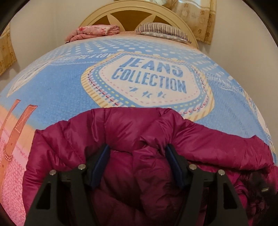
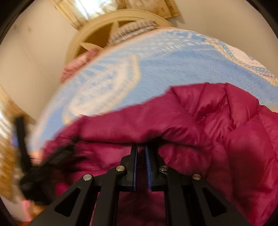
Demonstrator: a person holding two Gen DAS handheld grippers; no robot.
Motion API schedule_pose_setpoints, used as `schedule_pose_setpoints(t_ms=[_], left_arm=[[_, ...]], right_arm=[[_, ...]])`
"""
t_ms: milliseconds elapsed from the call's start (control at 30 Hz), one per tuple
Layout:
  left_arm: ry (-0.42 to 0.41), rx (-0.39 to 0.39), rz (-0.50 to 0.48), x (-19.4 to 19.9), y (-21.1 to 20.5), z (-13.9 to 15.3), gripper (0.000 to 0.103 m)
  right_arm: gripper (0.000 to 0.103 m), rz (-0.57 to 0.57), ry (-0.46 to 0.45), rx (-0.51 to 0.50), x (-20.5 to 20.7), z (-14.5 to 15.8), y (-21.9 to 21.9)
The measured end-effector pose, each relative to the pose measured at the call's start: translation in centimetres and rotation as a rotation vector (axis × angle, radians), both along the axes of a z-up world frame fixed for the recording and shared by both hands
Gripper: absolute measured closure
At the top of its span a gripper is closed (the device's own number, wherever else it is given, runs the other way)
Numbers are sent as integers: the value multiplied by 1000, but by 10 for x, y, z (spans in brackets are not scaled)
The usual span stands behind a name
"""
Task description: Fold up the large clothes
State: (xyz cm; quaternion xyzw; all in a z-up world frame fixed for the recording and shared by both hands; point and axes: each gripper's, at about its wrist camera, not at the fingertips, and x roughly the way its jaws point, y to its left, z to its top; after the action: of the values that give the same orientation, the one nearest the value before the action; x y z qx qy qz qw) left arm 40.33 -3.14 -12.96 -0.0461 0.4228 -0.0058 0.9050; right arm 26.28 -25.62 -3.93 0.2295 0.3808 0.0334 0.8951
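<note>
Your left gripper (image 1: 137,151) hangs over the magenta down jacket (image 1: 121,132), its fingers spread wide with puffy fabric bulging up between the blue pads (image 1: 99,166) but not pinched by them. Your right gripper (image 2: 141,151) is nearly closed, its pads (image 2: 148,170) pressed onto a thin fold of the same jacket (image 2: 225,121) (that view is smeared with blur, so finer detail is lost). The jacket lies bunched at the near end of the bed, on the blue bedspread (image 1: 66,90) printed "JEANS COLLECTION". By the cream headboard (image 1: 132,15) sit a folded pink floral blanket (image 1: 93,32) and a striped pillow (image 1: 161,29).
</note>
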Motion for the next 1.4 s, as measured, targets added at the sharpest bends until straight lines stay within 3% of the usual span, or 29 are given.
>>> schedule_pose_setpoints(t_ms=[33, 100, 200, 267, 333, 567, 700, 767, 867, 1033, 1233, 1267, 1333, 1367, 1400], left_arm=[[0, -2, 0, 0, 0, 0, 33], [0, 2, 0, 2, 0, 2, 33], [0, 0, 0, 4, -1, 1, 33], [0, -2, -2, 5, -2, 0, 32], [0, 1, -3, 5, -3, 0, 31], [1, 5, -4, 7, -5, 0, 31], [9, -35, -32, 8, -1, 1, 28], [37, -105, -99, 0, 10, 8, 28], [5, -192, -193, -35, 36, 29, 28], [-69, -152, -296, -126, 95, 53, 22], [-69, -183, -342, -218, 162, 51, 22], [-63, -199, -348, -233, 172, 48, 22], [-51, -227, -361, -259, 188, 40, 22], [-44, -233, -368, -272, 194, 36, 22], [-37, -234, -372, -282, 198, 32, 22]], right_arm=[[94, -13, -45, 8, -5, 11, -2], [94, -78, -95, -68, -5, 32, -5], [94, -113, 26, -211, 20, 23, -8], [94, -118, 150, -294, 35, -4, -11], [94, -86, 126, -348, 36, -17, -6], [94, -97, 112, -407, 43, -20, 0], [94, -94, 110, -357, 41, -13, -5], [94, -104, 84, -276, 20, 1, -12], [94, -112, -53, -145, -32, 40, -19], [94, -76, -100, -205, -131, 80, -15], [92, -94, -88, -232, -256, 91, -21], [87, -98, -78, -226, -276, 88, -22], [63, -114, -60, -209, -314, 82, -26], [43, -121, -53, -205, -328, 78, -26], [38, -125, -46, -202, -347, 74, -26]])
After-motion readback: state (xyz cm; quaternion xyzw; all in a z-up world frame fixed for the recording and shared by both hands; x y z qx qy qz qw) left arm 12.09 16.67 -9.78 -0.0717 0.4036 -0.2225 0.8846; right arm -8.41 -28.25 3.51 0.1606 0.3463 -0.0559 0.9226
